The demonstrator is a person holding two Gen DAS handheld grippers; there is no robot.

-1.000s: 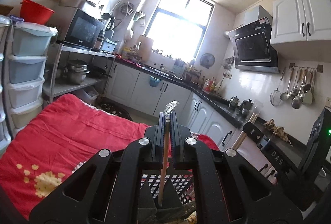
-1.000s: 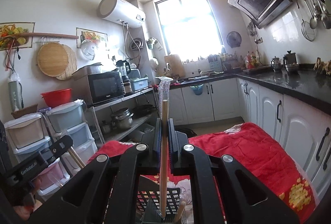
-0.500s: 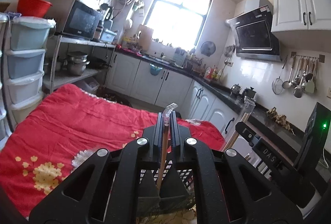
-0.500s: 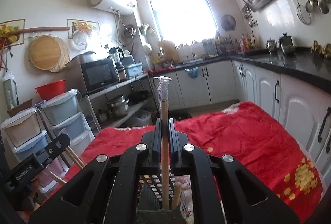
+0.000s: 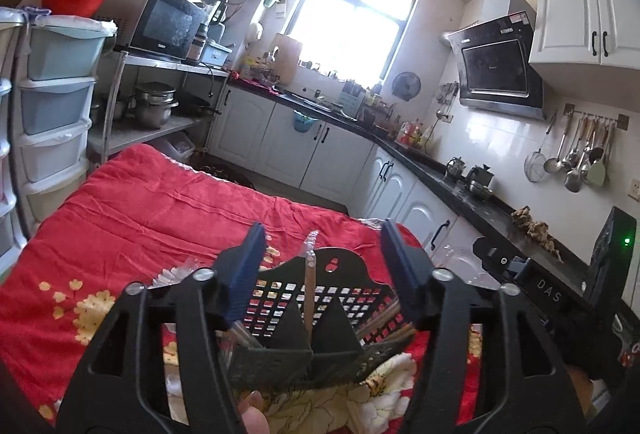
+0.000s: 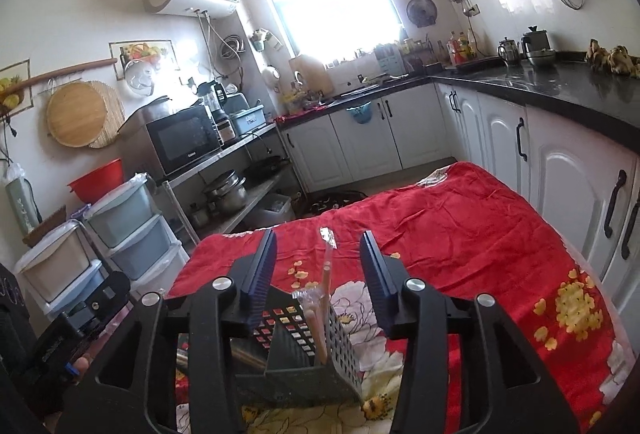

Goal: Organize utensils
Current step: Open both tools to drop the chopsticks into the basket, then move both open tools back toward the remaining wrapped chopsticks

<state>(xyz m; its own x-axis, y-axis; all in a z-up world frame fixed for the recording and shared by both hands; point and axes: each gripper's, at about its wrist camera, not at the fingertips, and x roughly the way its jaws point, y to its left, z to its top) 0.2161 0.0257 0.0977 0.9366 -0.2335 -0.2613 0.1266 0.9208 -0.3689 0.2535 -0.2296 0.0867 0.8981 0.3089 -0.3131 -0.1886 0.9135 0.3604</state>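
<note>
Left wrist view: left gripper (image 5: 320,276) fingers wide apart, empty, straddling the wrapped wooden chopsticks (image 5: 309,298) standing in the black perforated plastic utensil caddy (image 5: 320,330) on the red floral cloth (image 5: 160,218); right wrist view: right gripper (image 6: 318,274) likewise spread and empty around its chopstick pair (image 6: 323,318), so withdrawing straight upward should avoid tipping either.

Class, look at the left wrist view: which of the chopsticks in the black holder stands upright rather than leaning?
The plastic-sleeved chopstick in the middle compartment, between the open left claw's fingers; the brown ones at right lean sideways.
</note>
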